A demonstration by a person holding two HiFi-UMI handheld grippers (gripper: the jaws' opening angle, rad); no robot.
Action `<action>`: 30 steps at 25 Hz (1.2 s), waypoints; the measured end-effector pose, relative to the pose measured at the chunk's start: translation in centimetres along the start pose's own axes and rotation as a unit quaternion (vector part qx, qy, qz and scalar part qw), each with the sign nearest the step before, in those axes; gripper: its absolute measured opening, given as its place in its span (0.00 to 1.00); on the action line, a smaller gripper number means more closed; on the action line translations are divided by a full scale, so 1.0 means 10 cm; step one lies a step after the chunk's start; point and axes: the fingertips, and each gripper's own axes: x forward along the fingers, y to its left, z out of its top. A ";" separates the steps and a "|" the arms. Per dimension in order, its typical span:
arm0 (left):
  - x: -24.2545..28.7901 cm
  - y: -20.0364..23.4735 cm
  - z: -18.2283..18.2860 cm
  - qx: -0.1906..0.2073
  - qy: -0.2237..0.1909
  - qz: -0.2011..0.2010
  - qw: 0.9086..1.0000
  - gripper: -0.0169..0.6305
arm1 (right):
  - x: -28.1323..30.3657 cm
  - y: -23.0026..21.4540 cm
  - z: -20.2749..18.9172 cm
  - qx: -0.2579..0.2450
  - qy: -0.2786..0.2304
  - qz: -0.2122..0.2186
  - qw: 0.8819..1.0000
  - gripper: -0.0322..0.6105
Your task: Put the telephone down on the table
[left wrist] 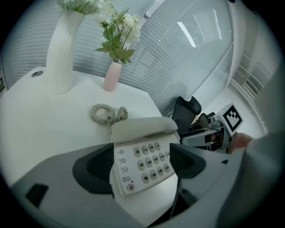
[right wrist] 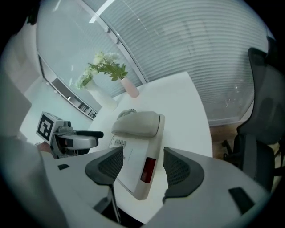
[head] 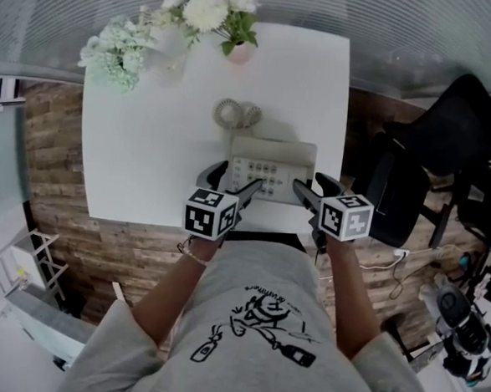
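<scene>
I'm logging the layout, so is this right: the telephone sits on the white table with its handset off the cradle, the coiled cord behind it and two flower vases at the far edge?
Not quite: the handset rests on its cradle, as the left gripper view shows. The rest holds: telephone on the white table, coiled cord behind it, two flower vases at the far edge.

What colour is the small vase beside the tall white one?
Pale pink small vase, left gripper view.

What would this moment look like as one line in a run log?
telephone: resting on table | left gripper: open | right gripper: open
</scene>
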 end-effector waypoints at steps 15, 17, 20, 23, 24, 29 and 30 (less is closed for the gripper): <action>-1.17 -1.01 1.09 0.145 -0.233 -0.127 0.953 0.17 | -1.24 1.14 1.04 -0.226 -0.236 0.002 0.945 0.21; -1.32 -1.18 1.18 0.167 -0.253 -0.134 0.944 0.12 | -1.40 1.34 1.13 -0.232 -0.259 0.016 0.937 0.20; -1.55 -1.42 1.31 0.195 -0.283 -0.149 0.927 0.07 | -1.65 1.61 1.27 -0.232 -0.295 0.038 0.926 0.17; -1.77 -1.60 1.44 0.211 -0.301 -0.159 0.916 0.04 | -1.86 1.84 1.37 -0.243 -0.319 0.050 0.915 0.15; -1.85 -1.65 1.47 0.212 -0.307 -0.162 0.914 0.04 | -1.93 1.91 1.39 -0.250 -0.324 0.053 0.911 0.15; -2.11 -1.84 1.59 0.217 -0.319 -0.176 0.905 0.03 | -2.21 2.22 1.48 -0.264 -0.349 0.084 0.895 0.13; -2.14 -1.87 1.61 0.219 -0.320 -0.178 0.904 0.03 | -2.25 2.26 1.49 -0.267 -0.353 0.089 0.892 0.12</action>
